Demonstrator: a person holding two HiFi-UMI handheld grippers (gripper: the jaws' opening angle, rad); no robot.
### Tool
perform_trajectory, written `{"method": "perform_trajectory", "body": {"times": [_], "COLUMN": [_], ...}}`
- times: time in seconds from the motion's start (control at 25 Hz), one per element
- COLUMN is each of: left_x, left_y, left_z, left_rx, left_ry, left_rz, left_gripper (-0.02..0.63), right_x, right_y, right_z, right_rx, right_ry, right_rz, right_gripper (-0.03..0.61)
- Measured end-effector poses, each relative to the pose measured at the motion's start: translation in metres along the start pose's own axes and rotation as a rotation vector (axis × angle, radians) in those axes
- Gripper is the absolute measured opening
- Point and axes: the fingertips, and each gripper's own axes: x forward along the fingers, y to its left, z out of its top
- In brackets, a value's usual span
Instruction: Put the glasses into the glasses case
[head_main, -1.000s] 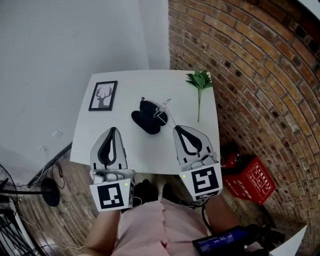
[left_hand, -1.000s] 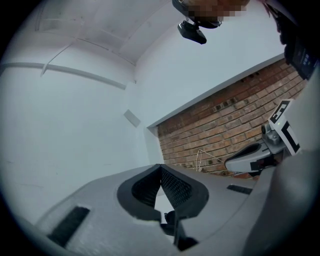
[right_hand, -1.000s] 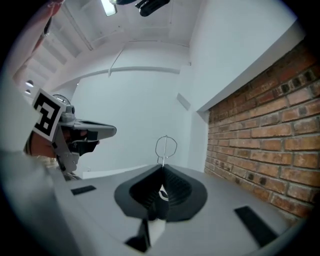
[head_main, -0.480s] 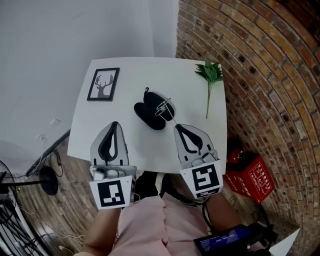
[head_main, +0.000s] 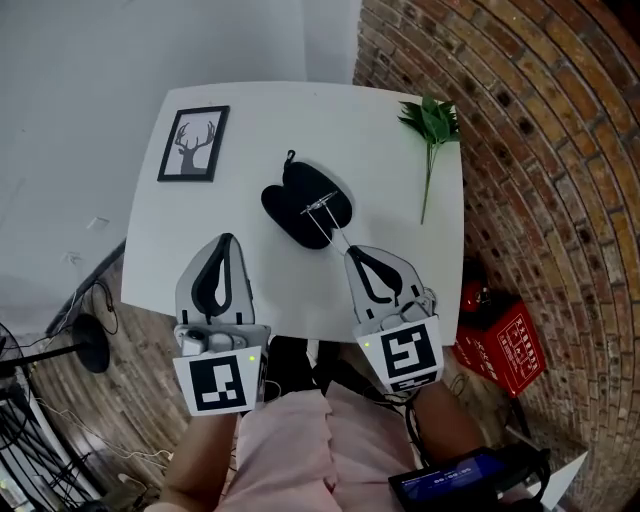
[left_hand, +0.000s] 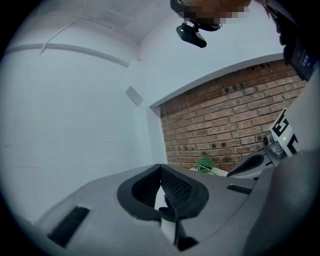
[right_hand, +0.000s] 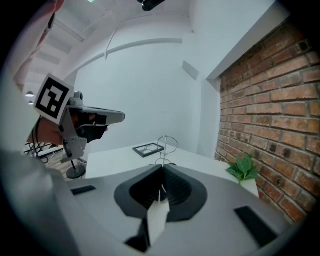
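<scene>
One white table (head_main: 240, 120): fills more of the head view than a sec ago; picture frame (head_main: 193, 143) at far left, green sprig (head_main: 433, 120) at far-right edge, both well apart from the work
Left gripper (head_main: 226, 240): jaws together, nothing between them; over the table's near-left part, apart from the case; same spot relative to the case as a sec ago, so prob. no role in this step yet
Right gripper (head_main: 350, 256): jaws pinched tight on one thin wire temple, frame sticking out ahead of the tips; it points at the case from the near side, tip just short of the case's rim
Glasses case (head_main: 285, 200): black, lying open at table centre, both halves spread; no sign it has shifted on the table
Glasses (head_main: 320, 208): held in air by the right gripper; lens end now overlaps the case's right half in head view, where a sec ago it hung at that half's right edge; can't tell if the wire touches the lining. Looks like the carry is ending & the lowering-in underway; not in the case yet, grip not let go, so placing & release remain
</scene>
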Motion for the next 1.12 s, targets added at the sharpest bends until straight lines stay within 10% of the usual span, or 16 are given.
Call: {"method": "perform_trajectory", "body": {"times": [1.12], "left_x": [0.028], "left_y": [0.026], "left_z": [-0.041], "left_rx": [-0.057], "left_ry": [0.060], "left_rz": [-0.012], "left_gripper": [0.002], "right_x": [0.035], "right_y": [0.019], "right_z": [-0.047], "right_rx": [0.021], "right_ry": [0.244], "right_rz": [0.150], "right_gripper": [0.014]}}
